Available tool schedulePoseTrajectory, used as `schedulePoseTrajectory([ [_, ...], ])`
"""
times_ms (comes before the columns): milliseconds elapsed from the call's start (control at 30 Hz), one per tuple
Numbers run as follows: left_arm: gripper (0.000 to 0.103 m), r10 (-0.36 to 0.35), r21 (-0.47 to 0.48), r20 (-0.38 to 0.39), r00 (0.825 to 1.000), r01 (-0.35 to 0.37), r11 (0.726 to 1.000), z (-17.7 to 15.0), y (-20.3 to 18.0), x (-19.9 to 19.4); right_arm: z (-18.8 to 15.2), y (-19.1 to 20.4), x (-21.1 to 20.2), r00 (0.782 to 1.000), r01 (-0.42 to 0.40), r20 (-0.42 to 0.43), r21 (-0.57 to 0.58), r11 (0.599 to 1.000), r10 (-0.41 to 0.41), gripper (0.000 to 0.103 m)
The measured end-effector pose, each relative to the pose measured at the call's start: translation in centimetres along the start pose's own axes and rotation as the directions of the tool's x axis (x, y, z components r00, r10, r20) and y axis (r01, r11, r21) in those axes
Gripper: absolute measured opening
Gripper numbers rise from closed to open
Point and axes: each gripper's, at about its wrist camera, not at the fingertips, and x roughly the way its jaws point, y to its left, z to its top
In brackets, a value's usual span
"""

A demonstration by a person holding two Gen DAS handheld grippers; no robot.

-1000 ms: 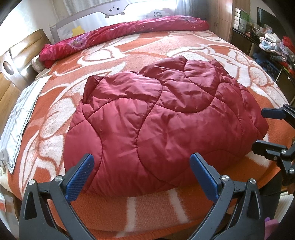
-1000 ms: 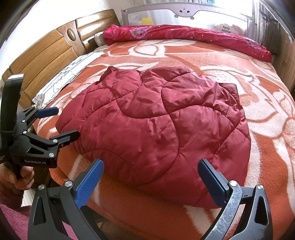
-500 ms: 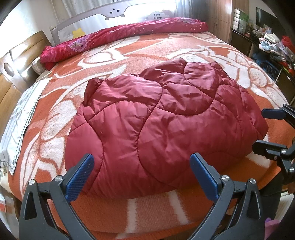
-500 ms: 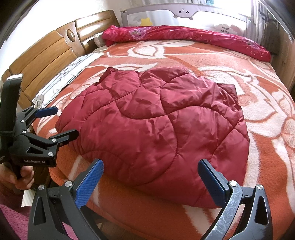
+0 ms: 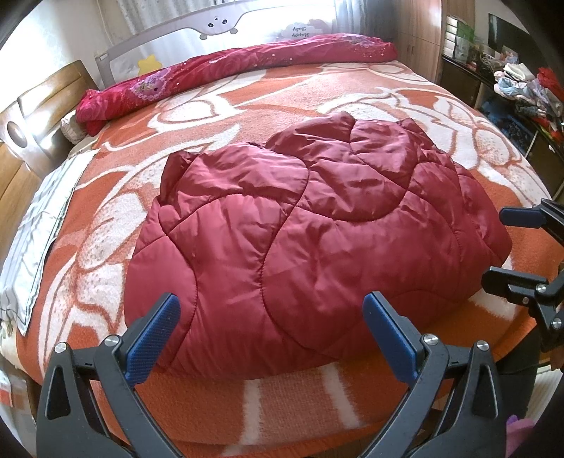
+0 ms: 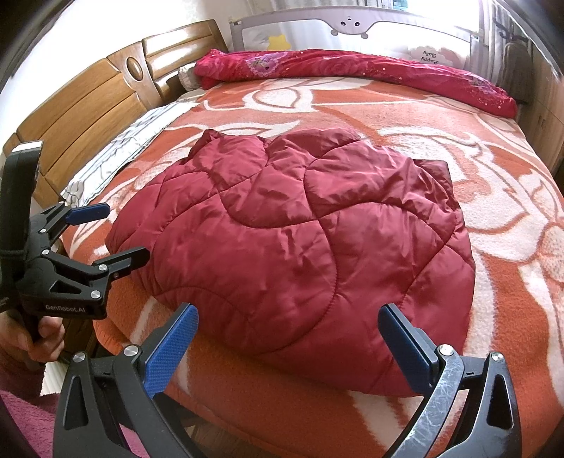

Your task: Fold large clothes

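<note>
A dark red quilted coat (image 5: 310, 239) lies in a folded, puffy bundle on the orange and white blanket (image 5: 282, 95), near the bed's front edge. My left gripper (image 5: 271, 327) hovers open over that front edge, just short of the coat's hem, with nothing between its blue pads. The right gripper (image 5: 507, 250) shows at the right edge of that view, beside the coat's right end. In the right wrist view the same coat (image 6: 299, 253) fills the middle, my right gripper (image 6: 287, 334) stands open before it, and the left gripper (image 6: 105, 232) is open at the coat's left end, held by a hand (image 6: 31, 341).
A rolled red floral duvet (image 5: 225, 77) lies along the far side under a grey bed rail (image 5: 218, 26). A wooden headboard (image 6: 81, 109) and a grey-white sheet (image 6: 120, 155) line the left side. Shelves with piled clothes (image 5: 525, 91) stand at the right.
Both views have drawn back a little, so the coat sits slightly farther away. The coat itself has not moved and both grippers stay open.
</note>
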Motion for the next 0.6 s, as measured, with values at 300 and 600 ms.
schedulePoseTrajectory([
  [300, 0.103, 0.000, 0.004, 0.001, 1.000, 0.000, 1.000, 0.10, -0.08, -0.04, 0.03, -0.24, -0.03, 1.000, 0.001, 0.000, 0.004, 1.000, -0.001, 0.103],
  [600, 0.103, -0.001, 0.005, 0.006, 1.000, 0.001, 1.000, 0.35, -0.16, -0.14, 0.10, -0.42, -0.05, 1.000, 0.001, 0.000, 0.005, 1.000, -0.001, 0.103],
])
